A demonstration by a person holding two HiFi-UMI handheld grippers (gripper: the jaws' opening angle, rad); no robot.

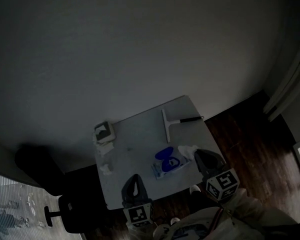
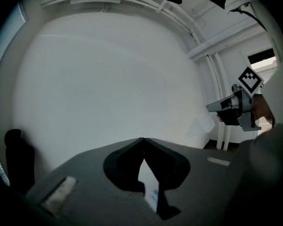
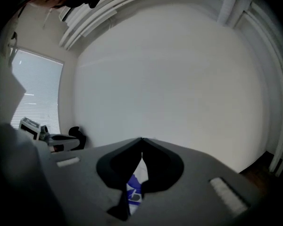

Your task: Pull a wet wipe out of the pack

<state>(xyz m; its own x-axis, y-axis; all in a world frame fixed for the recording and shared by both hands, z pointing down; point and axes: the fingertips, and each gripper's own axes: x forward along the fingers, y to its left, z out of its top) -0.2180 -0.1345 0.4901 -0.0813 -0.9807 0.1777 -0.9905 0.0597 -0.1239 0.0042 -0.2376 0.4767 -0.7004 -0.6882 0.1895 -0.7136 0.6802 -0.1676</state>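
Note:
The wet wipe pack (image 1: 166,165) lies on the grey table (image 1: 140,134) with its blue lid flipped open. My right gripper (image 1: 197,153) hangs above the pack's right end, shut on a white wet wipe (image 1: 187,150). In the left gripper view the right gripper (image 2: 209,108) holds that wipe (image 2: 202,126) dangling from its tips. Seen in its own view, the right gripper (image 3: 141,139) has its jaws closed, with the pack (image 3: 133,191) showing below them. My left gripper (image 1: 135,176) (image 2: 142,140) is shut on nothing, left of the pack and apart from it.
A white squeegee (image 1: 171,122) with a black handle lies at the table's far side. A small box (image 1: 104,132) and a crumpled tissue (image 1: 106,168) sit at the left edge. A black chair (image 1: 42,171) stands left of the table, dark wooden floor (image 1: 245,139) to the right.

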